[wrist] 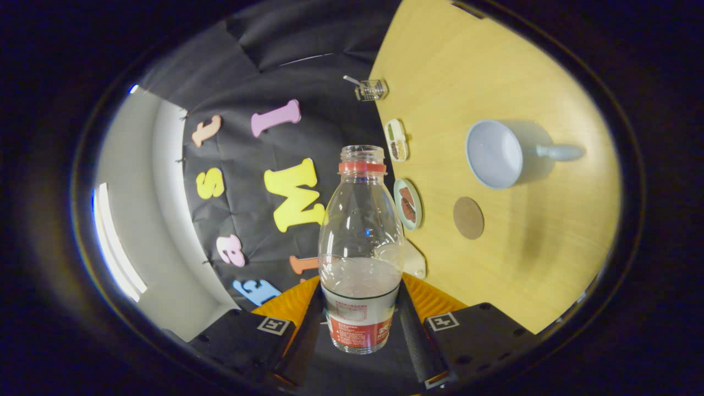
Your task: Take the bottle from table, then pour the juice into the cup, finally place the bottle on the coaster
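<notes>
A clear plastic bottle (360, 242) with a red neck ring and a red label, uncapped, sits between my two fingers, and my gripper (360, 324) is shut on its lower body. It holds clear liquid in its lower part. The whole view is rolled, so the wooden table (528, 264) stands to the right of the bottle. On it rests a pale blue cup (498, 155) with a handle, its mouth facing me, beyond the fingers. A round brown coaster (468, 218) lies on the table between the cup and the bottle.
Along the table's edge by the booth wall are a small round dish (408, 203) with brown pieces, an oblong dish (396, 140) with grains, and a clear glass (372, 89) farther off. A white wall and window (118, 247) stand left.
</notes>
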